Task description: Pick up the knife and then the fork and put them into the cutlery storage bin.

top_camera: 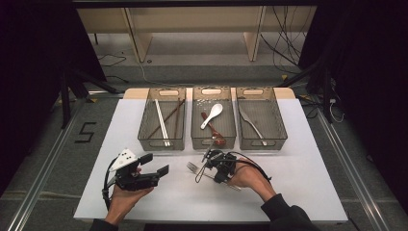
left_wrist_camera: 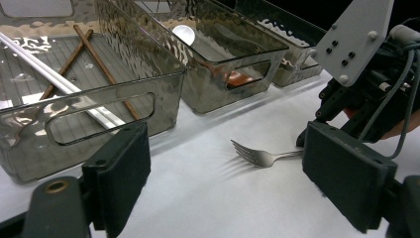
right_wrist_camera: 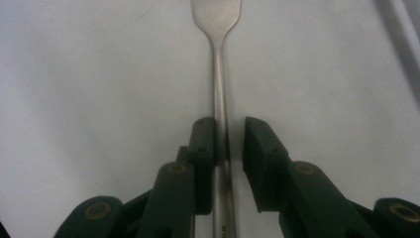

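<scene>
The white tabletop [top_camera: 298, 183] carries it all, and along its far side sit three smoky translucent plastic bins [top_camera: 213, 139]: pale and dark brown chopsticks [top_camera: 162, 122] on the left, a white ceramic spoon [top_camera: 214, 113] in the middle, a metal utensil [top_camera: 251, 124] on the right. Down front, the left gripper [top_camera: 155, 164] hangs idle above the table, its black jaws spread wide with nothing between them. The right gripper [right_wrist_camera: 229, 141] is the busy one, low on the table. Its jaws have narrowed around the handle of the silver metal fork [right_wrist_camera: 218, 64]. One pad touches the handle, the other stands a sliver off, so the grip is not made yet.

The fork lies flat on the tabletop just in front of the middle bin, tines towards the left hand. By the look of it, this is the pick-up step of sorting cutlery. Next comes a full squeeze, a clean lift, then a carry to the right-hand bin.

Writing? A dark "5" [top_camera: 85, 132] marked on the floor left of the table.
</scene>
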